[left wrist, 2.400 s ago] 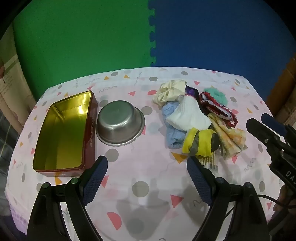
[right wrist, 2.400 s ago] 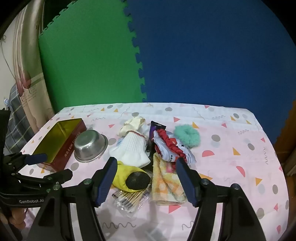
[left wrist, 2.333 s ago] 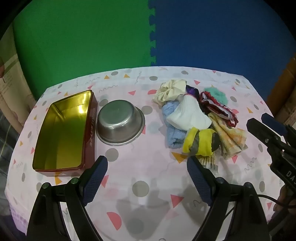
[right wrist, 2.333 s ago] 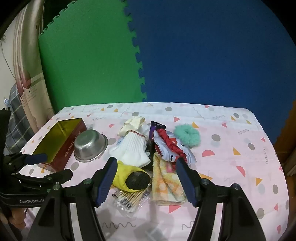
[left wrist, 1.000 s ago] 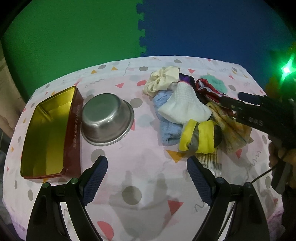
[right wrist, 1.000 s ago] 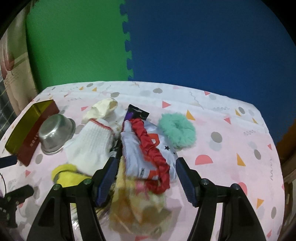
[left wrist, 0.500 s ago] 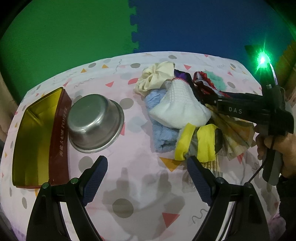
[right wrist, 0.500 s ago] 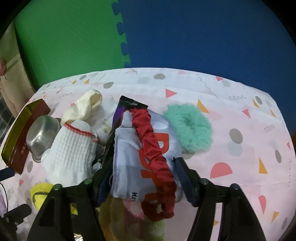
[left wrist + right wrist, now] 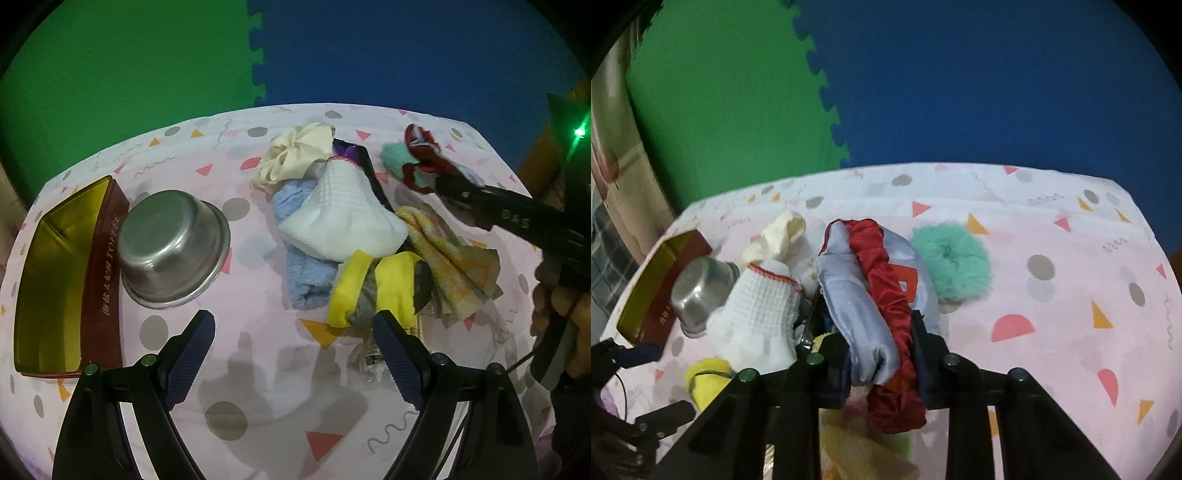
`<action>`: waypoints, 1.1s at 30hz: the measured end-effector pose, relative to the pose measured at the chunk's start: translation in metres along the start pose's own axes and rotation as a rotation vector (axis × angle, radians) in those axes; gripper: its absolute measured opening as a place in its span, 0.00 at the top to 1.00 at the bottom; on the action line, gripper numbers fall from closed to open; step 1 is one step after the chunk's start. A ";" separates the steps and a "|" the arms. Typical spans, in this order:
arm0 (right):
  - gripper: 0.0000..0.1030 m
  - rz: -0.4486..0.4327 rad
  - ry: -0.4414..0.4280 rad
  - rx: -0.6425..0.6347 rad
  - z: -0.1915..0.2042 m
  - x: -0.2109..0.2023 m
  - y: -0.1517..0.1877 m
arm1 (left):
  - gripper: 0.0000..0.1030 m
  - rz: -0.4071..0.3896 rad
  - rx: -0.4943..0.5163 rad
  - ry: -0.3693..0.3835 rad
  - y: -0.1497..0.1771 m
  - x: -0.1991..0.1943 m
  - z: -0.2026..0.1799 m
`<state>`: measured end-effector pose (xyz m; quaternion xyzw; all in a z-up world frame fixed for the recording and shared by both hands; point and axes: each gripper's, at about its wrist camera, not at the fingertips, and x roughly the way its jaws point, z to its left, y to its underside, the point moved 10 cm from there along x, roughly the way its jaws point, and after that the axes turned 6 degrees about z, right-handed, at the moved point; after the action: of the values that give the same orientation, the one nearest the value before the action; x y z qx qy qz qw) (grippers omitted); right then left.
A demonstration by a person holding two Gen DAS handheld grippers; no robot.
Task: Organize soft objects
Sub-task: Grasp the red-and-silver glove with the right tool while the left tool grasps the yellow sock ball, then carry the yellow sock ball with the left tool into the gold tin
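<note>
Two containers at far left, gold tin and steel bowl, sitting hollow-up, likely to take sorted items. Left gripper spread wide over bare cloth, grasping nothing. Further right, right gripper just clamped on the red-and-grey satin piece, lifting it off the pile beside the teal scrunchie.

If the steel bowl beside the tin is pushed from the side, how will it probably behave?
The steel bowl sits upside down, its wide rim on the tablecloth, so it probably slides rather than tips or rolls. It looks thin and rigid, likely light. It stands close beside the tin, so a push that way would probably jam.
</note>
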<state>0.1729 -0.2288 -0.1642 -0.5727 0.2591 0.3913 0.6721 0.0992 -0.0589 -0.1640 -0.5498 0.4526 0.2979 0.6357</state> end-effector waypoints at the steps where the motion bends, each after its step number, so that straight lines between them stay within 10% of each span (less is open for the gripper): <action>1: 0.74 -0.009 0.001 0.006 -0.003 -0.005 0.000 | 0.17 -0.003 0.002 0.002 0.000 0.000 -0.001; 13: 0.74 -0.049 0.271 0.030 -0.075 -0.033 0.031 | 0.17 0.000 0.048 0.034 -0.007 0.003 -0.024; 23: 0.74 -0.005 0.246 0.081 -0.088 -0.013 0.055 | 0.17 0.042 0.112 0.072 -0.009 0.024 -0.048; 33: 0.74 0.010 0.220 0.079 -0.091 -0.012 0.055 | 0.64 0.052 0.141 0.181 -0.003 0.022 -0.066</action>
<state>0.1297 -0.3178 -0.2045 -0.5840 0.3496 0.3189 0.6596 0.0944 -0.1264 -0.1819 -0.5164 0.5420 0.2307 0.6216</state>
